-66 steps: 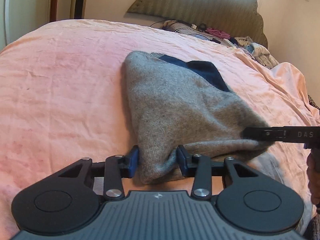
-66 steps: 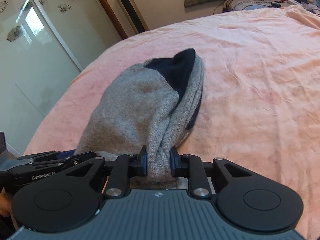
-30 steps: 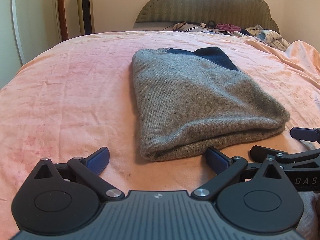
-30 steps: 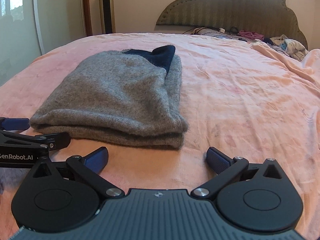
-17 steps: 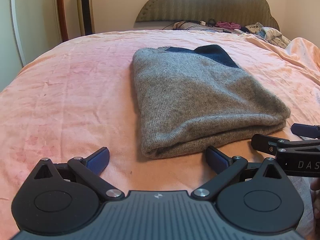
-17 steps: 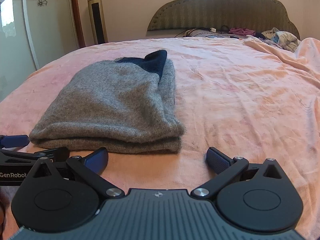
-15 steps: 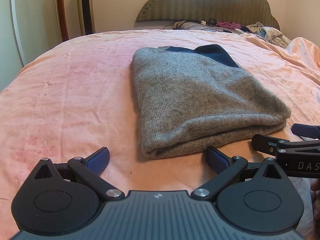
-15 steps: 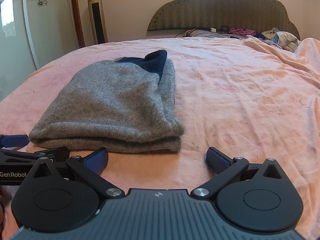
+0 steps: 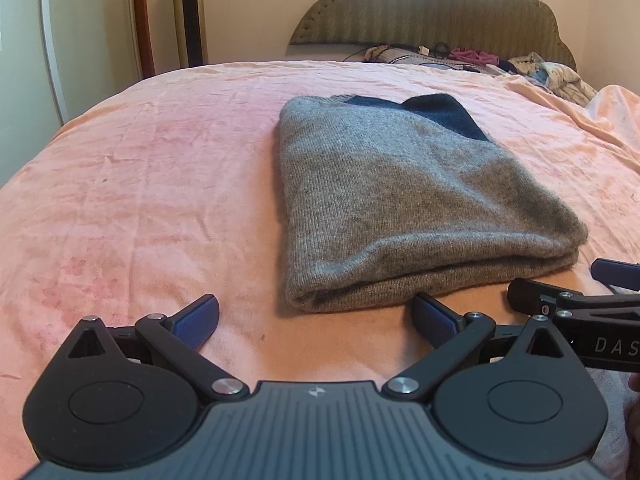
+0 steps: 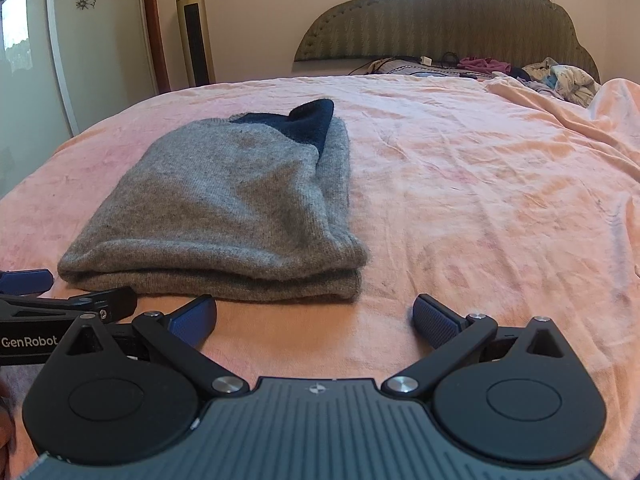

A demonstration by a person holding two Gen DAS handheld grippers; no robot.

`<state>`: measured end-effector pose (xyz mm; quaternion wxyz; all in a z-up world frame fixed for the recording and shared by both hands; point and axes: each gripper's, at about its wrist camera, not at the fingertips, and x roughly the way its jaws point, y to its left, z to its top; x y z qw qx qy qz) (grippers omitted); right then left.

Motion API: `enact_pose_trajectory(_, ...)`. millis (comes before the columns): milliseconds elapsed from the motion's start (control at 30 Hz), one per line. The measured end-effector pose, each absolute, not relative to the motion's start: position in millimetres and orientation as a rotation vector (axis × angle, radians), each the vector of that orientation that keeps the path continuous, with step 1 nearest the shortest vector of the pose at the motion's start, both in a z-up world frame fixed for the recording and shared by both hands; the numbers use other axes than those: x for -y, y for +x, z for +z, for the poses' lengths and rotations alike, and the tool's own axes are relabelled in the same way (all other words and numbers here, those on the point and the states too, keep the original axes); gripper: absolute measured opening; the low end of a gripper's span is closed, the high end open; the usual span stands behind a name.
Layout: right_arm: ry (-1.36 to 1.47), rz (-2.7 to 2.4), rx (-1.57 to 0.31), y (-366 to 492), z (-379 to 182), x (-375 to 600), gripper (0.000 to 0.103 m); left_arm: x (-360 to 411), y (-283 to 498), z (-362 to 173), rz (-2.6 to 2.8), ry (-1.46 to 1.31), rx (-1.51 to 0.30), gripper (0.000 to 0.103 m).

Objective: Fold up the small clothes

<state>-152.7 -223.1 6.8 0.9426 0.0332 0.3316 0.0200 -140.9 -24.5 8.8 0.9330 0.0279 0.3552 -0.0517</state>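
The grey knit garment (image 9: 404, 208) lay folded flat on the pink bed cover (image 9: 140, 184), with a dark blue section at its far end. The left tool (image 9: 316, 320) sat just short of the garment's near folded edge, fingers spread wide and holding nothing. The right tool (image 10: 314, 318) was beside it, likewise fully spread and empty, near the garment's right corner.
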Motion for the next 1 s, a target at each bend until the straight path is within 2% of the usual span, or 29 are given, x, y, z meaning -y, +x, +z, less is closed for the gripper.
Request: enact_pose_trajectory(1000,0.032,0.019,-0.69,-153.0,4.9,219.4,0.103,19.4,-144.9,9.2,-0.121,0.043,-0.716,0.103)
